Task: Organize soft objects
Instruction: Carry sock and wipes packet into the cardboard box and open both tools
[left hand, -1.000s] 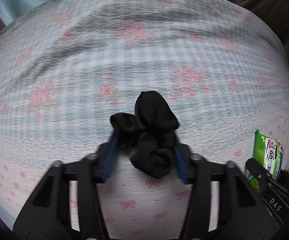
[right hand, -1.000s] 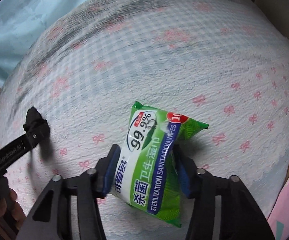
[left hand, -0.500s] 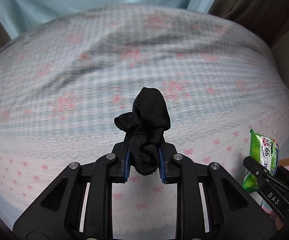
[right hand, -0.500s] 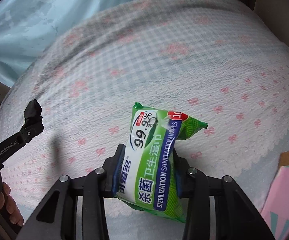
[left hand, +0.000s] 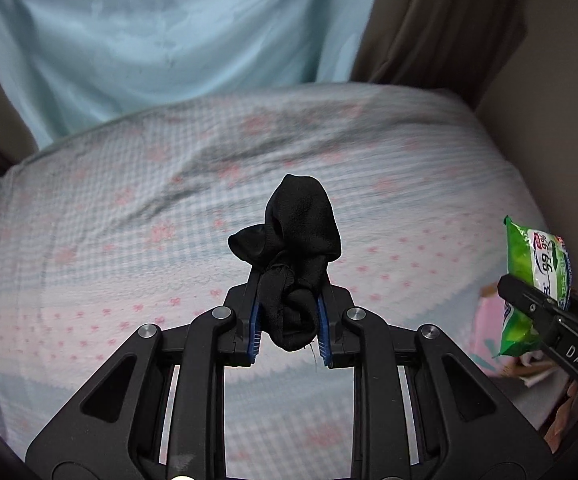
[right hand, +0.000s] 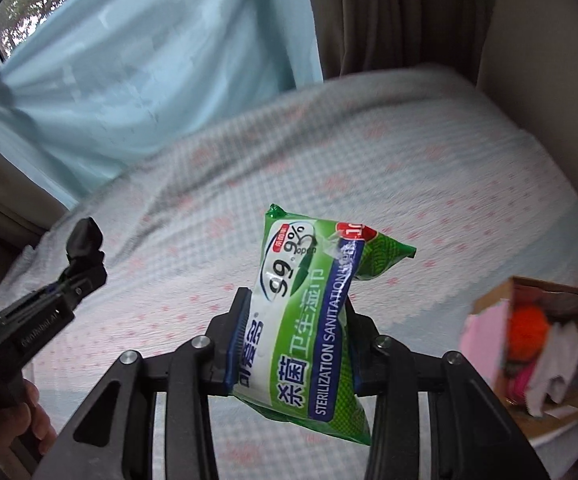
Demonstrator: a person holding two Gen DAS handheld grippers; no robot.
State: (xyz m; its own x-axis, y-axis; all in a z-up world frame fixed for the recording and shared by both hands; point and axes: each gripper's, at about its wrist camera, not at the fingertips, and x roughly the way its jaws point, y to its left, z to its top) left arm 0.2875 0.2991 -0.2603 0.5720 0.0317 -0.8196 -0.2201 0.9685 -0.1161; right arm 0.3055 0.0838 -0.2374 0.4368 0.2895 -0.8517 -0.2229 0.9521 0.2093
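My left gripper [left hand: 289, 312] is shut on a bunched black sock [left hand: 295, 248] and holds it up above the bed. The sock sticks up past the fingertips. My right gripper [right hand: 295, 332] is shut on a green pack of sanitising wipes [right hand: 309, 312], held upright above the bed. The wipes pack also shows at the right edge of the left wrist view [left hand: 537, 276]. The left gripper with the sock shows at the left of the right wrist view [right hand: 81, 256].
The bed [left hand: 129, 216] has a checked cover with pink flowers and bows. A cardboard box [right hand: 545, 344] with pink lining holds an orange pompom and cloth items beside the bed at the right. A pale blue curtain [right hand: 149, 72] and brown curtain [right hand: 401, 12] hang behind.
Both grippers have closed on their items and lifted away from the bed. The sock and wipes pack rose with them; the curtains and box have come into view.
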